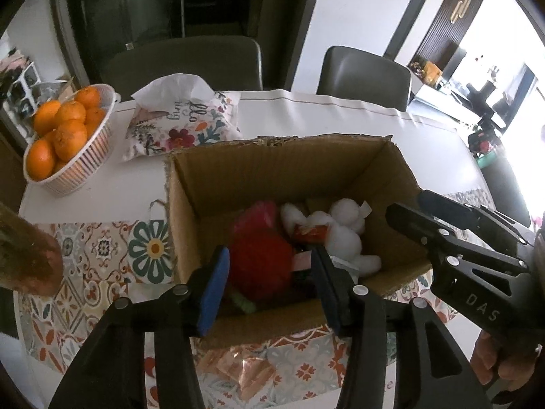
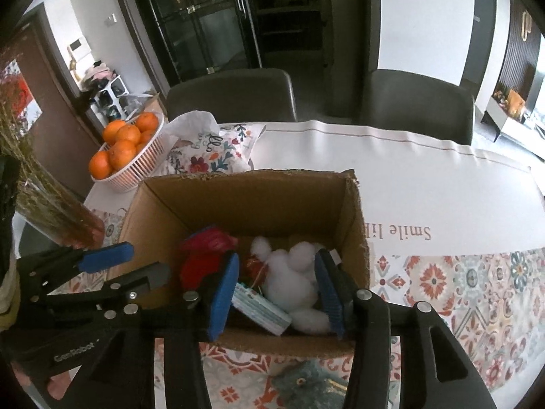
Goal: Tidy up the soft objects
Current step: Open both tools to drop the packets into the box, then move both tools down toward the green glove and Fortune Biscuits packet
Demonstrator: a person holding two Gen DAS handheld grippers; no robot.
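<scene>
Both grippers hover over the corrugated cardboard box [image 2: 238, 204], left gripper [image 1: 269, 272] and right gripper [image 2: 279, 289] parted, empty. Inside, a fluffy white plush [image 2: 293, 279] lies lengthwise toward us beside a red knitted toy [image 1: 259, 259].

Rough corrugated cardboard box [image 2: 245, 201]; fluffy plush toy [image 2: 293, 283]

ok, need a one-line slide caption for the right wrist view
Right gripper open above the cardboard box, white plush and red toy inside.
</scene>
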